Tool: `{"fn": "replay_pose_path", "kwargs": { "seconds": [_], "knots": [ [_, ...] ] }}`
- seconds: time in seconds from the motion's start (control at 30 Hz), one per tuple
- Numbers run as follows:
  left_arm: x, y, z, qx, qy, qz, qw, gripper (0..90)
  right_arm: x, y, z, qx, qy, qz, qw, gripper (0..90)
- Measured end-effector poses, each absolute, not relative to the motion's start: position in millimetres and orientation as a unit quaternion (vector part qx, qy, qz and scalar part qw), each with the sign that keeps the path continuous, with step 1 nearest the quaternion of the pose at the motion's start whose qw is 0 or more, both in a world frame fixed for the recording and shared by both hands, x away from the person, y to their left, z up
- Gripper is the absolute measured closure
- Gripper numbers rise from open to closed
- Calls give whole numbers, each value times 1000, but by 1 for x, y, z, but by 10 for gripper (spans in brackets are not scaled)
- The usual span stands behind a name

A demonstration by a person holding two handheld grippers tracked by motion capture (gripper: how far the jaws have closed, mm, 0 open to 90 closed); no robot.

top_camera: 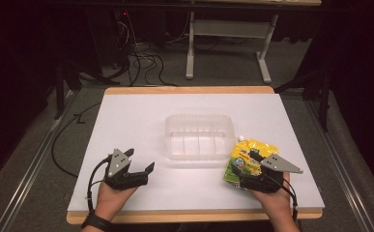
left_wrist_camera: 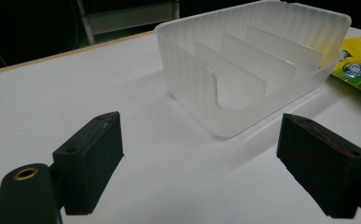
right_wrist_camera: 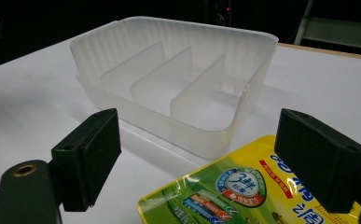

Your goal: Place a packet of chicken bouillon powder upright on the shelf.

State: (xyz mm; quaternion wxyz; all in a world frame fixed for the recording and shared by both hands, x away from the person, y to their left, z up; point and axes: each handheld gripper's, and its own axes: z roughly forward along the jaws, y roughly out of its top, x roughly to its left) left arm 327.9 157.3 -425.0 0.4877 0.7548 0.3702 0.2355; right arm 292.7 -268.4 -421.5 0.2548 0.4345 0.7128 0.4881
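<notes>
The left gripper (top_camera: 143, 169) rests low over the worktop (top_camera: 141, 116) near its front left corner, held by the person's left hand (top_camera: 111, 193). Its jaws stand wide apart and nothing is between them; in the left gripper view (left_wrist_camera: 201, 154) only bare white surface lies between the two black pads.

The right gripper (top_camera: 245, 169) is near the front right corner, held by the right hand (top_camera: 271, 195). It is above the lower part of a yellow and green pouch (top_camera: 242, 157), which lies flat on the worktop. In the right gripper view (right_wrist_camera: 197, 154) the jaws are also fully apart, and the pouch (right_wrist_camera: 234, 191) lies under and between them, but the pads do not press on it, so it is not gripped.

A translucent plastic tray (top_camera: 200, 123) with three dividers inside stands near the middle of the worktop. The pouch is just beside the tray's front right corner, toward the right edge; its top corner with the cap is close to the tray wall, but I cannot tell if they touch
</notes>
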Motion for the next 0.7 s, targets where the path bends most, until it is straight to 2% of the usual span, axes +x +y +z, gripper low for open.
{"fn": "replay_pose_path", "kwargs": {
  "seconds": [0.7],
  "knots": [
    [334, 156, -434, 765, 369, 227, 477, 202, 311, -317, -428, 483, 692, 458, 279, 211]
  ]
}}
